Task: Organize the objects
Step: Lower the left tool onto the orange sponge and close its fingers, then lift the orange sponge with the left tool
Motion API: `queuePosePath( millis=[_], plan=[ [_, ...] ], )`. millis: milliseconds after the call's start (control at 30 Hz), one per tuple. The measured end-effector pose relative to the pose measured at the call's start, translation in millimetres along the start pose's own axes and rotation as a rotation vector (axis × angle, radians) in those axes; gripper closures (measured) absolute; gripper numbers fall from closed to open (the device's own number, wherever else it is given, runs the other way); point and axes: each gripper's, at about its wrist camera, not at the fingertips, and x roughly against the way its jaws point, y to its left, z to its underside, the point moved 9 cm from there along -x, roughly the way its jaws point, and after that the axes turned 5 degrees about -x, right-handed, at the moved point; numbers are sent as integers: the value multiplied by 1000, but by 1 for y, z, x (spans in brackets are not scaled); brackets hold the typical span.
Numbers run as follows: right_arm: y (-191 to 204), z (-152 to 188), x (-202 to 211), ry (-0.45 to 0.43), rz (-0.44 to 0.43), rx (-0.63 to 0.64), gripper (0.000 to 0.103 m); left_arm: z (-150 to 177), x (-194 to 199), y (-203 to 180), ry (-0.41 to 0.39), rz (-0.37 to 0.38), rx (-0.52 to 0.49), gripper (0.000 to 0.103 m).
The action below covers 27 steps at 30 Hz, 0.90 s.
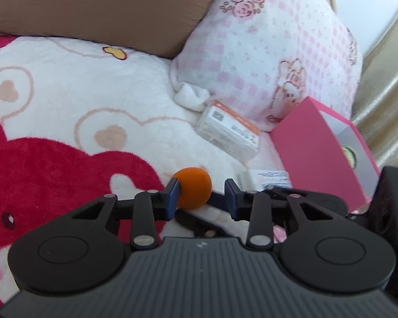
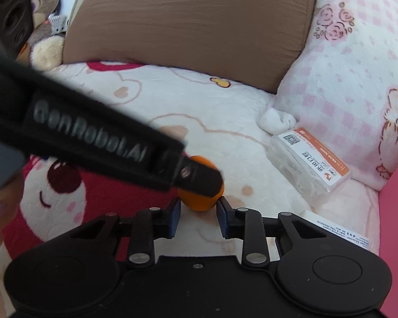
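An orange fuzzy ball (image 1: 195, 191) lies on the white and red plush blanket (image 1: 66, 100). My left gripper (image 1: 201, 198) is open around it, the left pad touching the ball, the right pad apart. In the right wrist view the ball (image 2: 199, 201) sits just beyond my right gripper (image 2: 199, 217), which is open, with the left gripper's arm (image 2: 98, 143) crossing above it. A clear packet with an orange label (image 1: 229, 132) (image 2: 311, 159) lies near the pink pillow. A pink box (image 1: 323, 148) stands at right.
A brown cushion (image 2: 193, 23) and a pink checked pillow (image 1: 276, 45) (image 2: 358, 79) lean at the back. A white leaflet box (image 2: 339, 234) (image 1: 268, 177) lies beside the pink box. Plush toys (image 2: 43, 42) sit at far left. A beige curtain (image 1: 384, 92) hangs on the right.
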Motion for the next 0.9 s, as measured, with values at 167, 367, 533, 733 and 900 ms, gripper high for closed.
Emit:
queuePosePath(
  millis=[167, 367, 533, 733, 900],
  plan=[
    [6, 12, 2, 33, -42, -11, 69, -3, 7, -8, 28, 178, 151, 68],
    [-2, 15, 5, 38, -46, -91, 69, 2, 6, 0, 66, 79, 107, 68],
    [-14, 12, 5, 26, -18, -107, 64, 9, -1, 12, 96, 46, 123, 68],
    [-13, 12, -5, 26, -21, -85, 55, 14, -6, 23, 86, -28, 99, 67],
    [-14, 6, -14, 7, -33, -106, 51, 16, -8, 25, 62, -4, 83, 66]
  ],
)
